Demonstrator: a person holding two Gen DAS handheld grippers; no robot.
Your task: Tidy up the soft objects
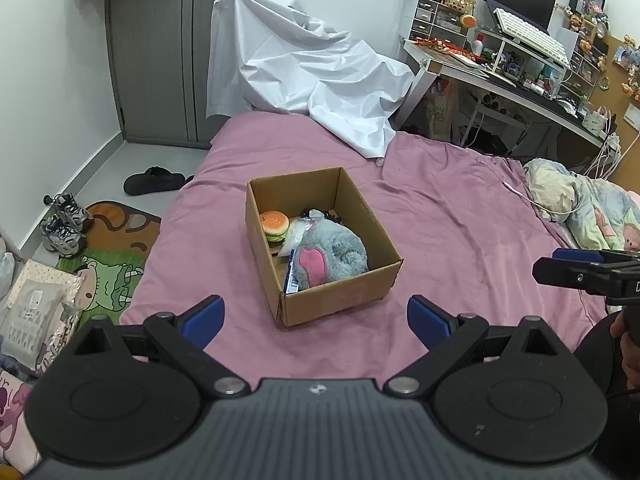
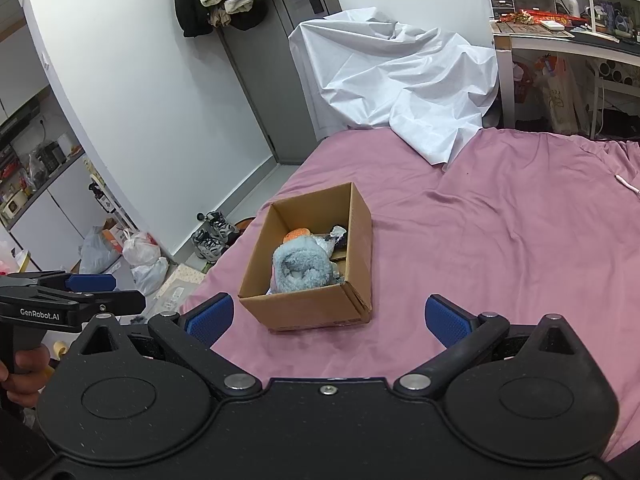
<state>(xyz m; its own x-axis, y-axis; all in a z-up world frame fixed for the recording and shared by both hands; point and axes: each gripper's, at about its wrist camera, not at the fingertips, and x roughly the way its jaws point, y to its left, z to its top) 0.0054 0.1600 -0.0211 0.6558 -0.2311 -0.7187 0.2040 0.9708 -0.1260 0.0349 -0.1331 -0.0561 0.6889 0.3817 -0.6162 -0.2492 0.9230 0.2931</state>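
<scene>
Hovering over the pink bedsheet, I held my left gripper and right gripper with jaws spread wide, both empty. Ahead sat the cardboard box, already holding the grey plush toy beside the burger toy.

White sheet drapes over the pink bed beside a cluttered desk
</scene>
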